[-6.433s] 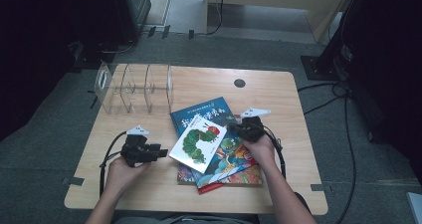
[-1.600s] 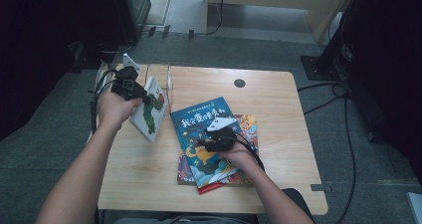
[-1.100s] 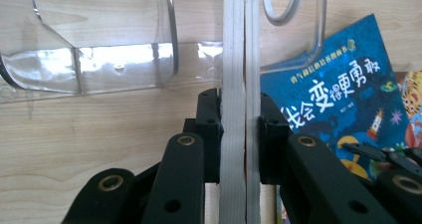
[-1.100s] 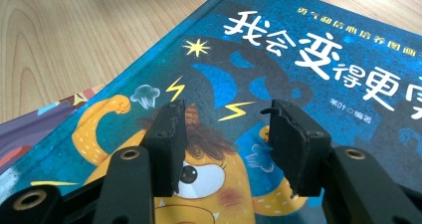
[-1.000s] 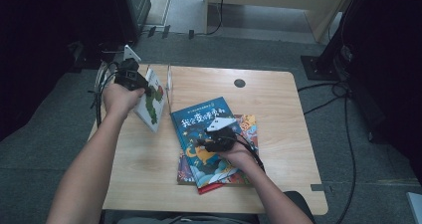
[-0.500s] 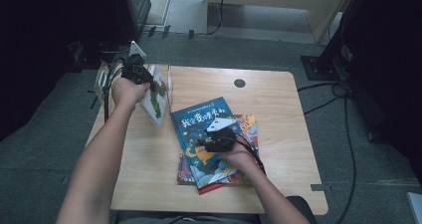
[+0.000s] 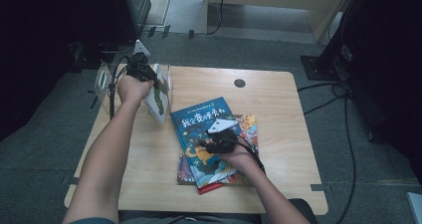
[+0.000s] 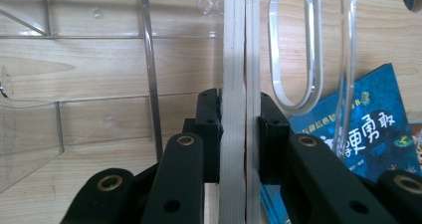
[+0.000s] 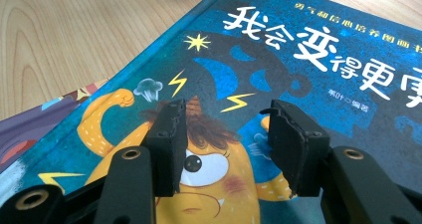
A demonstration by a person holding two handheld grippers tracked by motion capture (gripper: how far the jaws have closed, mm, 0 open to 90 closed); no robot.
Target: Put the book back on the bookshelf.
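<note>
White book (image 8: 234, 84) clamped edge-on in our left gripper (image 8: 239, 129) at the clear rack (image 8: 149, 74). Our right gripper (image 9: 226, 144) gapes empty over the blue book (image 9: 323, 74)

Wooden table (image 7: 278, 99) with round hole (image 7: 240, 83), grey carpet floor (image 7: 239, 45).

A blue book (image 7: 204, 129) with a yellow monster and white lettering lies on the pale wooden table (image 7: 278, 104)
</note>
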